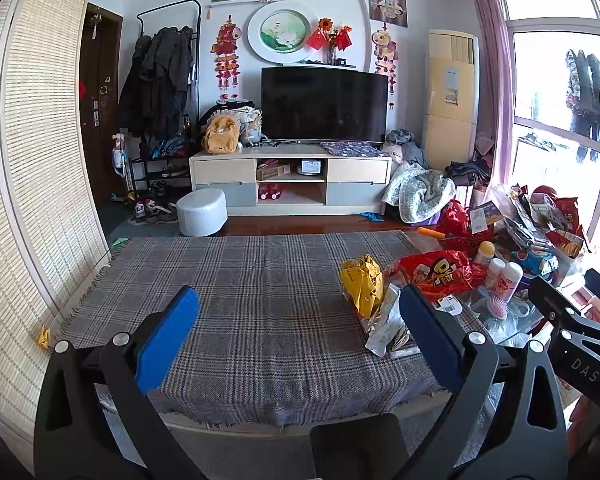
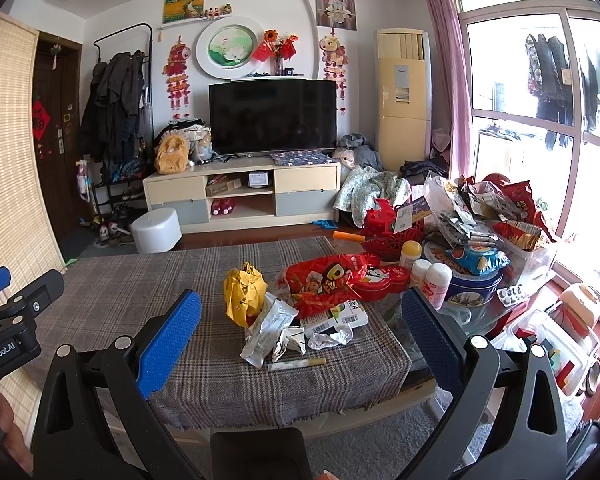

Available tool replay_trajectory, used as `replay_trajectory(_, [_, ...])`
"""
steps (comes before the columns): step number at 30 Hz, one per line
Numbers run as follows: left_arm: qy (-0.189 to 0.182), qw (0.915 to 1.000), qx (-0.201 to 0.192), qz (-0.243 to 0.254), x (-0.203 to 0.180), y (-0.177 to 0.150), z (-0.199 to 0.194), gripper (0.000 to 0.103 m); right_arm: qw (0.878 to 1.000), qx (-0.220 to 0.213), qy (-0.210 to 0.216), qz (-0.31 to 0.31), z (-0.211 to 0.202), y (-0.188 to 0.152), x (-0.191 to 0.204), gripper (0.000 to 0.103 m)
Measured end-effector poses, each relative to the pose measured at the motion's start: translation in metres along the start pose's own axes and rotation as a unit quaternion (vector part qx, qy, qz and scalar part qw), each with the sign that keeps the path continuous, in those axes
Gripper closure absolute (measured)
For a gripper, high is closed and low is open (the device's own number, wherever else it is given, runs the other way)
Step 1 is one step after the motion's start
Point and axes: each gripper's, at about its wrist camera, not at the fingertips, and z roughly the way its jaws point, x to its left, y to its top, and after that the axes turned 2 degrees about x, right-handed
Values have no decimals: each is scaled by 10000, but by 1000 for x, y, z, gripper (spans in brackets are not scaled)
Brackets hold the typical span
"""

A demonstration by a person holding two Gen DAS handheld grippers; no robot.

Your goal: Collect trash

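Note:
Trash lies on the right part of a plaid tablecloth (image 2: 120, 292): a crumpled yellow bag (image 2: 246, 290), a red snack bag (image 2: 326, 280), silver wrappers (image 2: 268, 330), a labelled white packet (image 2: 338, 316), crumpled foil (image 2: 330, 338) and a thin stick (image 2: 296, 365). The yellow bag (image 1: 362, 282), red snack bag (image 1: 436, 270) and silver wrappers (image 1: 386, 326) also show in the left wrist view. My right gripper (image 2: 300, 326) is open and empty, held above the near edge in front of the pile. My left gripper (image 1: 298, 322) is open and empty over the tablecloth (image 1: 260, 280), left of the trash.
Bottles (image 2: 438, 282), a round biscuit tin (image 2: 476, 284) and a heap of snack bags (image 2: 500, 212) crowd the table's right end. A clear bin (image 2: 548, 336) sits on the floor at right. A white stool (image 2: 158, 230) and TV cabinet (image 2: 244, 196) stand beyond.

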Motion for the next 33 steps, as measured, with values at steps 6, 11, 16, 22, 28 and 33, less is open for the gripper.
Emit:
replay_trajectory(6, [9,10000,-7,-1,-1,1,0,8,10000,-4,1,0,-1,0,0,3])
replay_trajectory(11, [13,10000,-14,-3,-2,2,0,8,10000,1,-1,2,-1,0,0,3])
replay_trajectory(16, [6,10000,-8,-3,0,4,-2,8,10000,-10,0,9,0,1,-1,3])
replay_trajectory(22, [10,10000,-9,-13,3,5,-5,8,10000,-5,-3,3,0,1,-2,3])
replay_trajectory(28, [5,10000,-7,-16,3,5,-5,8,10000,-5,3,0,0,2,-3,3])
replay_trajectory(33, [9,10000,-8,-21,3,4,-4,8,10000,0,-13,29,3,2,-2,3])
